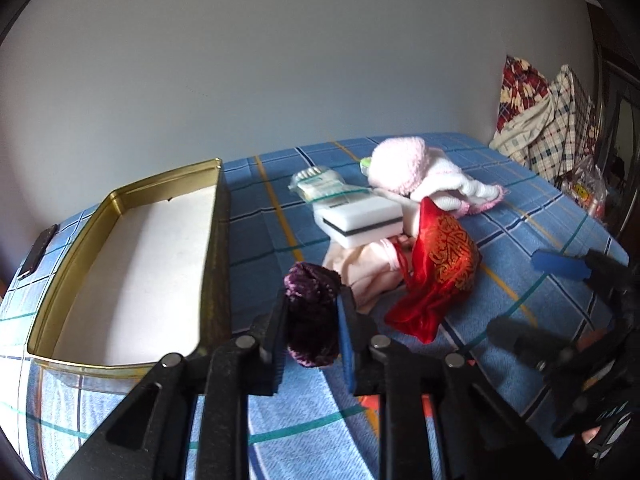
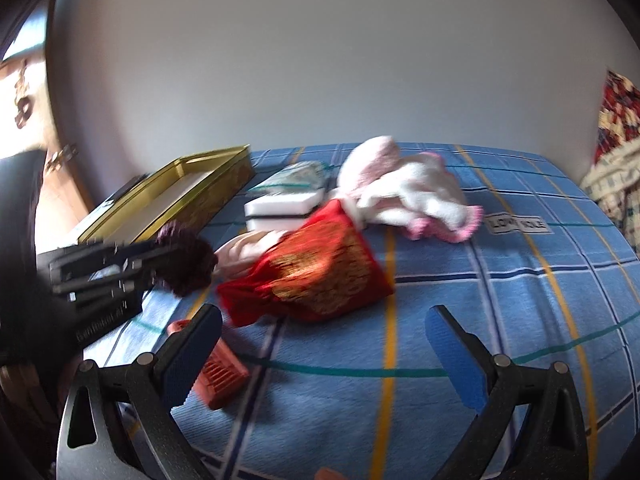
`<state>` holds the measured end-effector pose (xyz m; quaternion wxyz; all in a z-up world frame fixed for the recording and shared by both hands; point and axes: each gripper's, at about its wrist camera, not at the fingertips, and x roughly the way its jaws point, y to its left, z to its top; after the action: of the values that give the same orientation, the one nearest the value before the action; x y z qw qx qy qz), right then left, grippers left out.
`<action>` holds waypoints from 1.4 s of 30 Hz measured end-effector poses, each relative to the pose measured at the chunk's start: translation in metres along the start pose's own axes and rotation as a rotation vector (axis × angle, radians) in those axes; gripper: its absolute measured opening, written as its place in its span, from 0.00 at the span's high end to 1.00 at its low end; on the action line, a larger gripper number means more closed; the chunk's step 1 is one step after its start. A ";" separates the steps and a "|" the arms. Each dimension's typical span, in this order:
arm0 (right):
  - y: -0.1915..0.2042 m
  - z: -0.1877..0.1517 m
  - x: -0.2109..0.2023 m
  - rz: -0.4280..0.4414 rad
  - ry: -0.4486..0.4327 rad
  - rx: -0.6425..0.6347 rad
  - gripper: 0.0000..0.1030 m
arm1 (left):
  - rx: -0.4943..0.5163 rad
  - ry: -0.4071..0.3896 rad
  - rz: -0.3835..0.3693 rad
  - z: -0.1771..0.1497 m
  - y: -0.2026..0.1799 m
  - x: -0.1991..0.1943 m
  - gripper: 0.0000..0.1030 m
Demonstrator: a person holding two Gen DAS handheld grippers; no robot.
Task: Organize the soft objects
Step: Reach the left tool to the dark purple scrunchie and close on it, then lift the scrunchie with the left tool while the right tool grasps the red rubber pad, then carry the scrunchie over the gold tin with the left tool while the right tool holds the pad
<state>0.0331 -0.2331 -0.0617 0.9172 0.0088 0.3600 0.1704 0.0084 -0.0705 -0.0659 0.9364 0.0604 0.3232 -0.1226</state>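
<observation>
here left gripper [image 1: 313, 322] jaws clenched on crinkled dark purple velvet scrunchie [image 1: 311, 312]; right gripper [image 2: 324, 354] jaws released.

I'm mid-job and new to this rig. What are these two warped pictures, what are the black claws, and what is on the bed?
Each picture comes from a wide-angle camera on a hand-held gripper, looking along its two fingers. In the left view, the left gripper is shut on a purple velvet scrunchie, beside an open gold tin. In the right view, the right gripper is open and holds nothing. On the blue checked bedspread lie a red embroidered pouch, a white sponge block and pink knitwear.
</observation>
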 end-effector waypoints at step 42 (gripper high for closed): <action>0.092 0.005 0.028 0.167 0.045 -0.253 0.60 | -0.159 -0.143 0.142 0.018 0.107 -0.043 0.80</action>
<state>0.0277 -0.1370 -0.0636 0.8853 -0.0809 0.3542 0.2902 0.0152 0.0368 -0.0219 0.9653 -0.0003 0.2591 -0.0340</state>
